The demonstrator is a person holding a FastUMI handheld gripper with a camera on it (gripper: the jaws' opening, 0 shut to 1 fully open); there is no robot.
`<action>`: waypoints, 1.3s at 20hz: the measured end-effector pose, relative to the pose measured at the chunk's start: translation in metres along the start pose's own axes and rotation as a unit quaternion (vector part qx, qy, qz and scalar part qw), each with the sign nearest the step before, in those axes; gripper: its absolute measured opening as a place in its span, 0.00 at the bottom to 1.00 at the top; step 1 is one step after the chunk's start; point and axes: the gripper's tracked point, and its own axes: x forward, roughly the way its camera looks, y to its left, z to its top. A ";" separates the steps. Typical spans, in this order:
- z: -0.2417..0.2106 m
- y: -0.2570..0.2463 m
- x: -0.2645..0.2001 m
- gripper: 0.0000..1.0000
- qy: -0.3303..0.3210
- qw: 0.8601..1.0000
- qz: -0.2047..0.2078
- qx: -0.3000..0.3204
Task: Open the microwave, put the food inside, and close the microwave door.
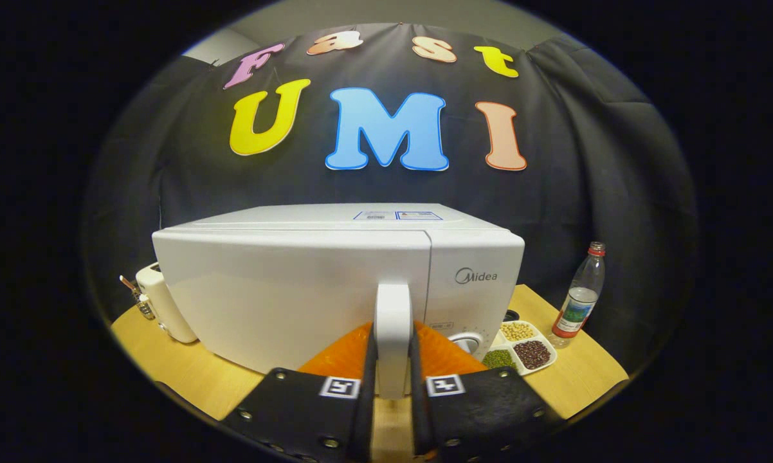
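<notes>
Gripper view: the gripper (393,379) has its two fingers (366,386) closed on the upright white handle (393,328) of the microwave (335,283), one finger pressed on each side of the handle's lower part. The handle sits at the right end of the white door (283,296), which lies flush with the body, so the microwave is shut. To the right of the door is the control panel (473,289), with a round dial (467,342) low on it, just beyond the right finger. The microwave stands on a light wooden desk (187,366). On the desk to its right lies a white divided dish (521,350) holding pale, green and dark red beans in separate compartments; just beside that dish stands an upright clear bottle (579,296) with a red cap. A small white appliance (164,302) stands on the desk to the left of the microwave, close to its side.
</notes>
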 end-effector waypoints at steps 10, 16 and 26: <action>-0.019 0.014 -0.058 0.09 0.025 0.999 0.034 -0.022; -0.033 0.045 -0.117 0.17 0.047 0.996 0.078 -0.018; -0.053 0.109 -0.194 0.19 0.047 0.992 0.114 -0.023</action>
